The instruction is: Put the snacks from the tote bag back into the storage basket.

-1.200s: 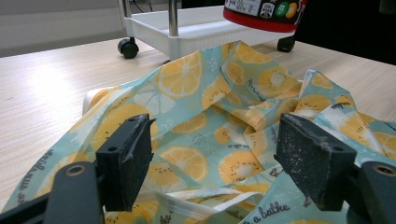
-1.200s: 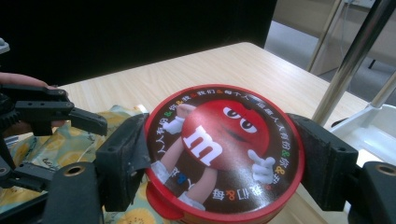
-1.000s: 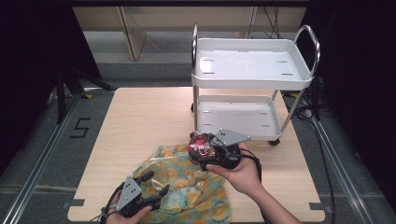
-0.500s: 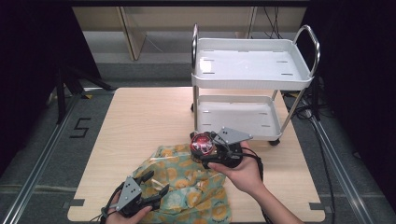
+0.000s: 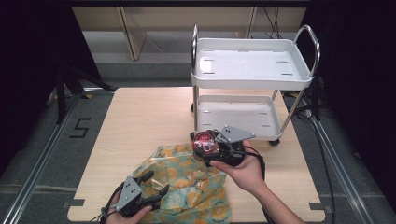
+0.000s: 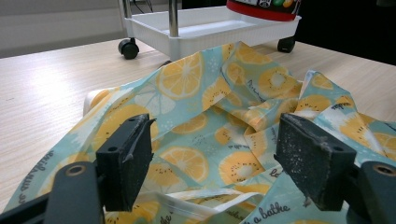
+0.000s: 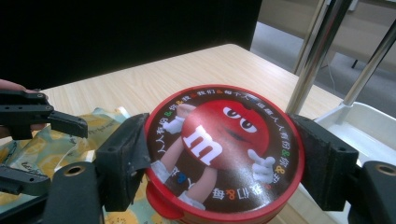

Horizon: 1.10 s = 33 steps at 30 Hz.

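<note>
Had the right gripper (image 5: 204, 144) clamped on a red M&M's candy tin (image 7: 223, 151), jaws pinching the rim from both sides, lid face up. Held it clear above the far edge of the fruit-print cloth bag (image 5: 189, 186), just in front of the white cart (image 5: 252, 77), probably headed for the lower tray. Kept the left gripper (image 5: 154, 183) low over the bag's near side on the table (image 5: 140, 116), jaws wide open and gripping nothing, likely ready to pin the fabric.
</note>
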{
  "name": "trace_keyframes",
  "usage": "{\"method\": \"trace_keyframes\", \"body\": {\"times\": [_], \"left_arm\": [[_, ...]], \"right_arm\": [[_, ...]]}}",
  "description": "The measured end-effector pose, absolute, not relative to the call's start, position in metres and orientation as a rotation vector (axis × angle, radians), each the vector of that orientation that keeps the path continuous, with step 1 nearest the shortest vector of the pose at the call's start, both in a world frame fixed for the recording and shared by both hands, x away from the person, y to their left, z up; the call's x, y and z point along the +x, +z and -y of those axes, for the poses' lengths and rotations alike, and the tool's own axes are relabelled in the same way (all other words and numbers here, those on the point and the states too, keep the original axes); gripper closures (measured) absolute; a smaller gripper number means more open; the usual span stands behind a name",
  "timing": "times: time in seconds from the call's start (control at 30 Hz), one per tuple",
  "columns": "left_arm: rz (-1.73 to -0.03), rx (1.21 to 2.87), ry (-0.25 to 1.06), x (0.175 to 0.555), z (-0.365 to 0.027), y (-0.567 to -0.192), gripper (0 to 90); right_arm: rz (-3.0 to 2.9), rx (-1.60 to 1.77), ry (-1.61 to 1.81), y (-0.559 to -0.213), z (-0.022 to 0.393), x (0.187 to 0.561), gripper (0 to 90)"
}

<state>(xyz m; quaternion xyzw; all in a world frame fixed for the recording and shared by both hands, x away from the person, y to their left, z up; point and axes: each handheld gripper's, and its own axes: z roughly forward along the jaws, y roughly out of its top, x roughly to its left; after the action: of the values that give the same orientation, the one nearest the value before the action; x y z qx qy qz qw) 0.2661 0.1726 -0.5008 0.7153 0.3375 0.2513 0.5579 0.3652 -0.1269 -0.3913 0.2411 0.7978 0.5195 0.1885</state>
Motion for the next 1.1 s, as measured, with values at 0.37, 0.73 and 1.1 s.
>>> {"method": "trace_keyframes", "body": {"times": [0.37,0.73,1.1], "left_arm": [[-0.794,1.69,0.594,0.266,-0.173,-0.501,26.6],[-0.797,1.677,0.59,0.266,-0.172,-0.501,26.6],[-0.799,1.676,0.59,0.266,-0.172,-0.501,26.6]], "right_arm": [[-2.245,0.686,1.446,-0.389,0.133,0.368,27.0],[-2.239,0.735,1.463,-0.389,0.136,0.37,27.0],[-2.211,0.715,1.438,-0.387,0.141,0.373,27.0]]}}
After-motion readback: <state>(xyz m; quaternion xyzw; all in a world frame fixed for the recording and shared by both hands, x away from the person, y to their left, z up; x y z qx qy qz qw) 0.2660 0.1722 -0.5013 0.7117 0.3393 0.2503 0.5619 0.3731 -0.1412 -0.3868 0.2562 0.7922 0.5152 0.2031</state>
